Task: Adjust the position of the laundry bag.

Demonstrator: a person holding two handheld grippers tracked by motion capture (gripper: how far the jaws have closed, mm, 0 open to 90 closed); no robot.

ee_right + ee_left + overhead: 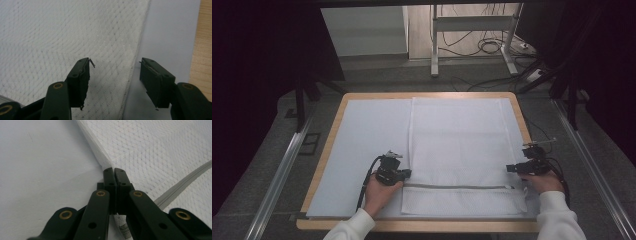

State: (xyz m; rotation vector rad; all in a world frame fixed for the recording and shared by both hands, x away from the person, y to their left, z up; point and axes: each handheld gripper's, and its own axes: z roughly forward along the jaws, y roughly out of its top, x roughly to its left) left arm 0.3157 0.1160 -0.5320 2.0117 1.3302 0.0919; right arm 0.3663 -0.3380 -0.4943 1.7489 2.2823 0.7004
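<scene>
A white mesh bag [459, 145] lies flat on a pale sheet [367, 145] that covers the wooden table [324, 155]. The bag sits right of the table's middle and reaches from the far edge almost to the near edge. A grey zipper [457, 187] runs left to right across the bag's near part.

At the left, the left gripper [406, 173] rests at the bag's left edge, just beside the zipper's left end, with a hand [379, 194] in a white sleeve behind it. In the left gripper view its 2 jaws are pressed together on the bag's edge [105, 161], pinching the cloth, and the zipper [180, 186] runs off to the right of them.

At the right, the right gripper [511, 168] hangs over the bag's right edge, near the zipper's right end, held by the other hand [544, 181]. In the right gripper view its 2 jaws stand spread: one is over the mesh [62, 37], the other over the pale sheet [170, 32], with the bag's right edge between them. Neither pad presses on the cloth. A strip of bare wood [203, 42] shows at the far right.
</scene>
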